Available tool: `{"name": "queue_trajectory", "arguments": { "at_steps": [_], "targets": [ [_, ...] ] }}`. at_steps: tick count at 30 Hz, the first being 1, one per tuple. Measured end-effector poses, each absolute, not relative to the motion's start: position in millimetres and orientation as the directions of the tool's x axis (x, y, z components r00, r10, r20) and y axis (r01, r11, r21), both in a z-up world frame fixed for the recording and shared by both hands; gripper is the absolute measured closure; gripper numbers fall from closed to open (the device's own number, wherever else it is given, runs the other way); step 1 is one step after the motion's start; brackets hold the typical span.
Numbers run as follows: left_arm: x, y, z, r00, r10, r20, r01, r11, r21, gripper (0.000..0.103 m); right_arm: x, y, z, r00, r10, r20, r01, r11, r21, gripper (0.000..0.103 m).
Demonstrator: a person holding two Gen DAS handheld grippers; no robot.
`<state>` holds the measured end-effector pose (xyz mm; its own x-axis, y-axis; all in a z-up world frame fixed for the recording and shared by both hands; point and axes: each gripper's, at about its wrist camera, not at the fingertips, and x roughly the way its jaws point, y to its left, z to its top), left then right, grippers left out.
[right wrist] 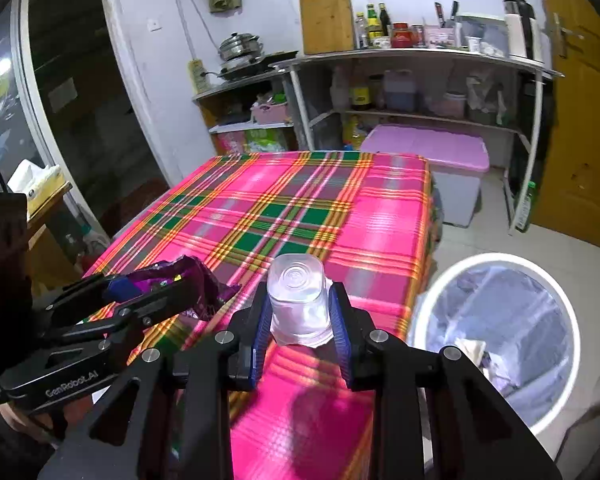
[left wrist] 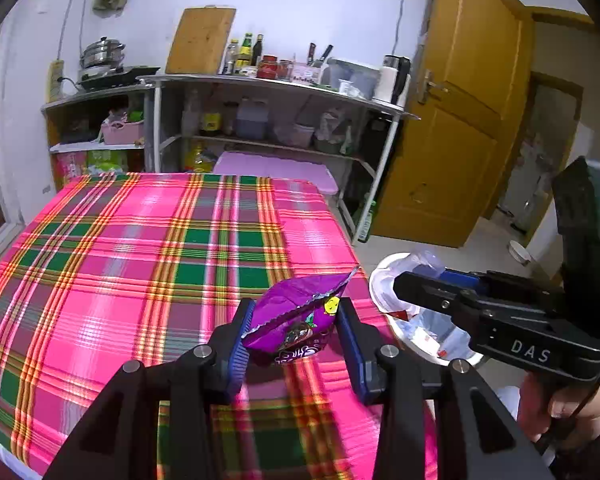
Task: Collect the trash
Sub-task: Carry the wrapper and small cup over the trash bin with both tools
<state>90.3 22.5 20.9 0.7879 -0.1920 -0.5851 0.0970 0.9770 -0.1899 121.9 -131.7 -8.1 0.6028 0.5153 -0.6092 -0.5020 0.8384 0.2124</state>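
two trash items held above plaid worktop point(left wrist: 100, 264): left hand-held gripper point(left wrist: 296, 340) clamps light, crinkly purple snack wrapper point(left wrist: 296, 316) mid-body; right hand-held gripper point(right wrist: 300, 320) pinches thin, crushable clear plastic cup point(right wrist: 298, 300) by sides; white bin point(right wrist: 556, 280) near.

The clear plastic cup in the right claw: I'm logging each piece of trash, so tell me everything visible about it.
The clear plastic cup is translucent, squarish with rounded corners and a ringed base. It points base-forward, away from the camera, with a torn lid edge at its near rim. The right claw grips its sides with blue ribbed pads, above the plaid tablecloth, left of the white trash bin.
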Motion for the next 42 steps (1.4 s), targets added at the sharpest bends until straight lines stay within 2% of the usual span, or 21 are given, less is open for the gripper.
{"name": "queue_trajectory", "arguments": {
  "at_steps": [19,42],
  "targets": [
    [99,-44,19,0.746,-0.281,-0.603,0.216,0.960,-0.179,0.062,109,-216,-16,0.673,0.433,-0.599,-0.357,0.900,0.250,0.073],
    [174,-136,-28,0.615,-0.384,-0.689,0.360,0.914,-0.188,0.061,151,-306,-77,0.639,0.321,-0.699,-0.147,0.943,0.299,0.073]
  ]
}}
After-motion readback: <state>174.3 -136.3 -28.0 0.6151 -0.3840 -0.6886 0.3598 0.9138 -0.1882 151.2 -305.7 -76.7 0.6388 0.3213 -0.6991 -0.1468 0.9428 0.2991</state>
